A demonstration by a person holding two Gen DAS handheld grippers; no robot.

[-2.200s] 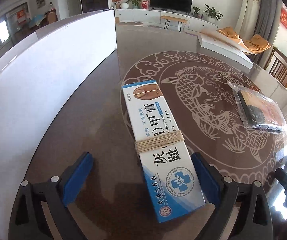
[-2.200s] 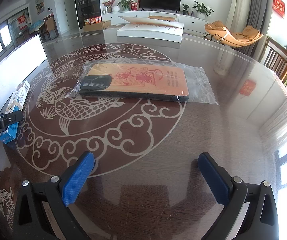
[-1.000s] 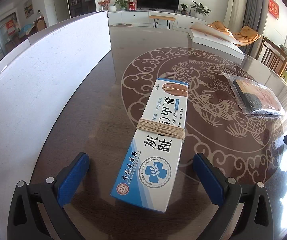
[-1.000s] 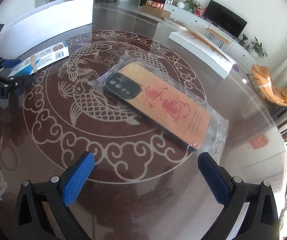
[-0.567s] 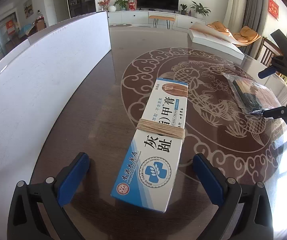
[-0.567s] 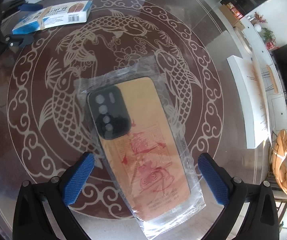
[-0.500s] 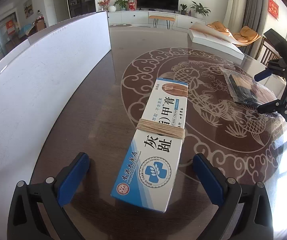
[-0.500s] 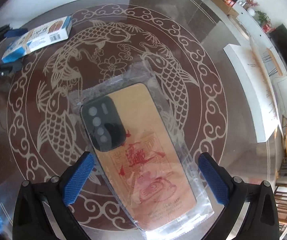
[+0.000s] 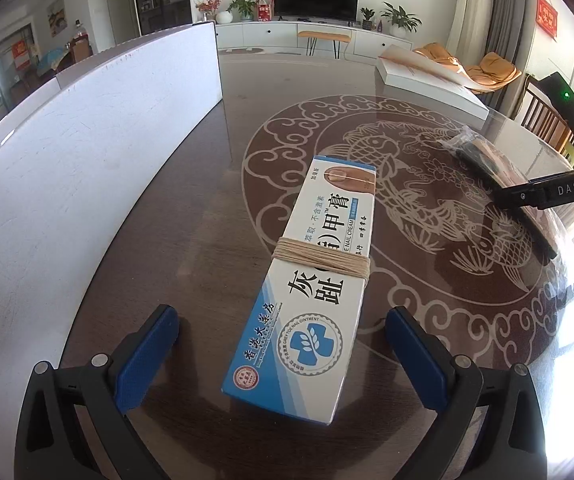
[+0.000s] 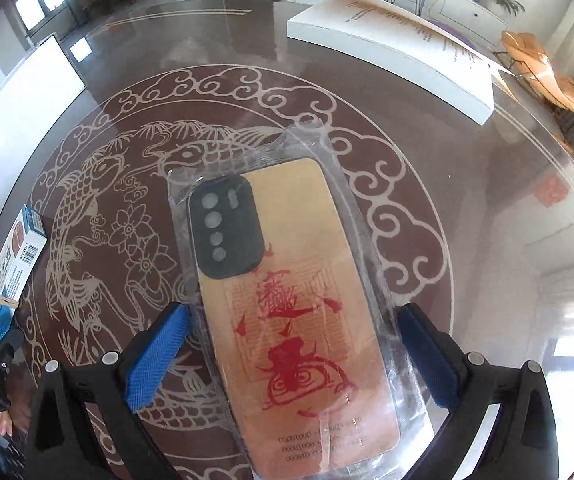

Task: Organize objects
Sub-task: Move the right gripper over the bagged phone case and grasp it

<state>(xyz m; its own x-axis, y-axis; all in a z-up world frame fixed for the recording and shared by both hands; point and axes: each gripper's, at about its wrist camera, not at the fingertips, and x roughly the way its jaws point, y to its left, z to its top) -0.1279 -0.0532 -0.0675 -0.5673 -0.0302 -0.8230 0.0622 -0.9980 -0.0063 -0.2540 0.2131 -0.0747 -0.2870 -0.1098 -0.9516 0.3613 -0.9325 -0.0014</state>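
Partly bagged phone case [image 10: 299, 320], near end hidden under right tool [image 10: 287, 344].

1. A long white-and-blue ointment box [image 9: 319, 276] is laid flat on the counter [image 9: 191, 216], bound around its middle with tan twine [image 9: 321, 258]. Its near end is placed between the wide-apart fingers of the left gripper [image 9: 281, 344], untouched by either, and its length is angled away to the gripper's front right.

2. A wood-toned phone case [image 10: 287, 304] with a black camera block and red print is sealed in a clear plastic bag [image 10: 351, 200] and laid flat. It is framed lengthwise between the spread fingers of the right gripper [image 10: 291, 348], camera end farthest from the gripper.
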